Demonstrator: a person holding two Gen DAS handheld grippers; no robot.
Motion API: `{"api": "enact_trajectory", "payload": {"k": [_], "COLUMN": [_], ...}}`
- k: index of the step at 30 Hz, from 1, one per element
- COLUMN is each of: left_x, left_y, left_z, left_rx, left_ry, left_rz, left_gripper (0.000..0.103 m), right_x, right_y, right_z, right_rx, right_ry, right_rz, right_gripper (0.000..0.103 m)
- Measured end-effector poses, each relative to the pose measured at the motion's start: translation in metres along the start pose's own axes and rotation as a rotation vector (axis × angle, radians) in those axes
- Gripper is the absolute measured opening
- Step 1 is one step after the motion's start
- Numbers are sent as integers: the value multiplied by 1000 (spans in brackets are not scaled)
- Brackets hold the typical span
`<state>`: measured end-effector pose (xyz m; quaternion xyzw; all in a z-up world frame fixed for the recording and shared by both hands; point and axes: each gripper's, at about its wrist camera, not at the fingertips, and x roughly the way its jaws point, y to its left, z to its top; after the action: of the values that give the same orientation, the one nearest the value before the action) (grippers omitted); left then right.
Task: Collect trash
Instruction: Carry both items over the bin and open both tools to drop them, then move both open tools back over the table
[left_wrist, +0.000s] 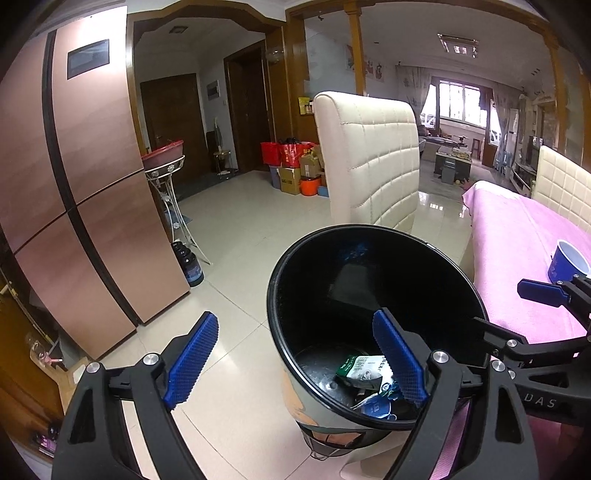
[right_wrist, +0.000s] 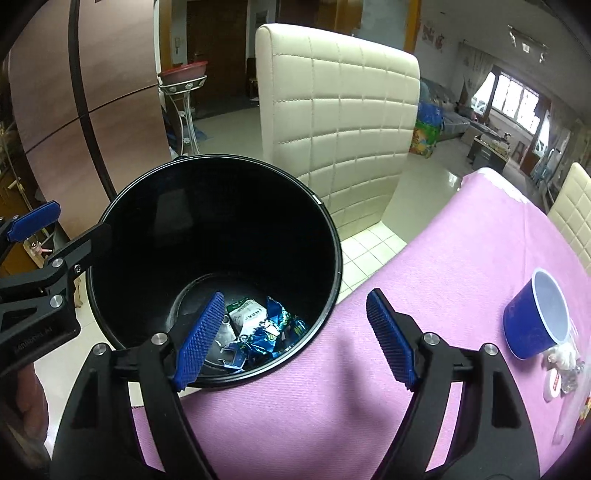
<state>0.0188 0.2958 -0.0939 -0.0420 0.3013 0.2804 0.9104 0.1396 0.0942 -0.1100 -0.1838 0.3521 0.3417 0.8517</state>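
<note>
A black trash bin (left_wrist: 295, 258) (right_wrist: 334, 236) stands on the floor beside a table with a pink cloth (right_wrist: 332, 398). Crumpled green, white and blue wrappers (left_wrist: 364, 373) (right_wrist: 258, 325) lie at its bottom. My left gripper (left_wrist: 295, 360) is open and empty, held over the bin's near rim. My right gripper (right_wrist: 295, 339) is open and empty above the table edge and the bin. A blue paper cup (right_wrist: 532, 321) (left_wrist: 567, 260) lies tilted on the cloth, with a small clear bag and a white lid (right_wrist: 557, 369) beside it.
A cream quilted chair (right_wrist: 340, 110) (left_wrist: 369, 162) stands just behind the bin. A copper fridge (left_wrist: 74, 184) is at the left. A white stand with a red basin (left_wrist: 166, 162) and boxes (left_wrist: 295, 170) are farther off on the tiled floor.
</note>
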Motion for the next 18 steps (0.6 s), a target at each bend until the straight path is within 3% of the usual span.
{"api": "enact_trajectory", "payload": {"k": [9,18], "left_x": [-5,-23], "left_y": [-30,-111], "left_z": [4,0], "left_rx": [37,164], "left_ry": [-2,-28], "left_rz": [-82,-239], "left_gripper": [84,84], "right_x": [-13,-46], "right_y": [-33,-103], "right_z": [-10,-48], "right_rx": [45,147], "right_ry": [-10,-1], "right_rz": [-68,-246], "right_gripper": [82,83]}}
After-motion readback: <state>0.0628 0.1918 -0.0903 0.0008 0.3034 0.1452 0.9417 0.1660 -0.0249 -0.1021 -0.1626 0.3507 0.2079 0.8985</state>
